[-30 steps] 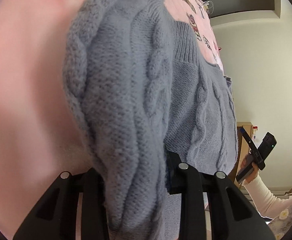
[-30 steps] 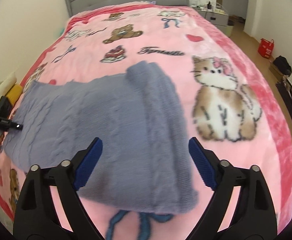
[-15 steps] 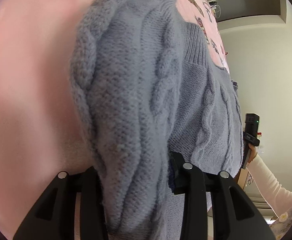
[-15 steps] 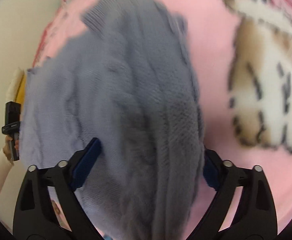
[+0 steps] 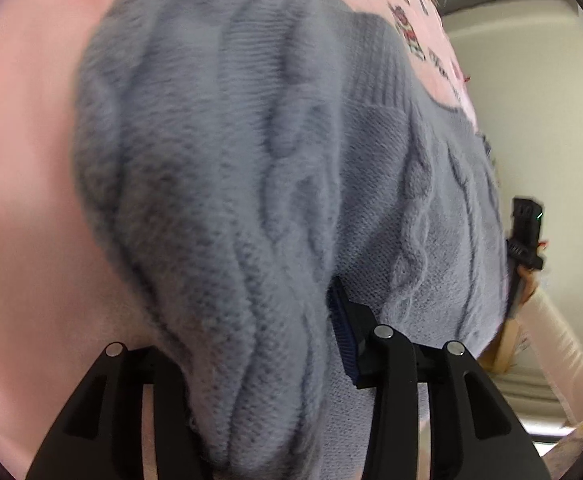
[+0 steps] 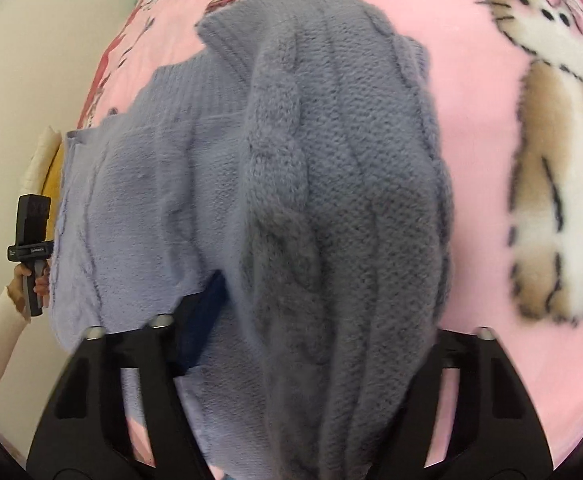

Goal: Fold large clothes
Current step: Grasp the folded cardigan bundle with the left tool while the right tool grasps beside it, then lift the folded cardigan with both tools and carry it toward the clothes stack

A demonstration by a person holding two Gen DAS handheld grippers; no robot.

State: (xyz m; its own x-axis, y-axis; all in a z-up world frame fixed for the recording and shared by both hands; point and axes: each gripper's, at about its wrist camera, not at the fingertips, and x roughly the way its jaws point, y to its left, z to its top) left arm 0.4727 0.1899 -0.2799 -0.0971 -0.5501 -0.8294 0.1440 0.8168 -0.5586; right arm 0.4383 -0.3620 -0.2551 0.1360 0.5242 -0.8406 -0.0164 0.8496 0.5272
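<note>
Left tongs [image 5: 259,360] pitched down, just opening; right tongs [image 6: 323,320] pitched down, just closing.

The sweater [image 6: 331,200] is fuzzy cable-knit wool (ribbed at its hem) on a plush fleece blanket [image 6: 487,92].

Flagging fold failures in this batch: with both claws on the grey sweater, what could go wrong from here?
1. The right claw, whose jaws have just been closing, bites only a thick bunched fold of the cable-knit sweater; layers might slip.
2. The left claw pinches a similar roll, so lifting may drag the pink blanket.
</note>
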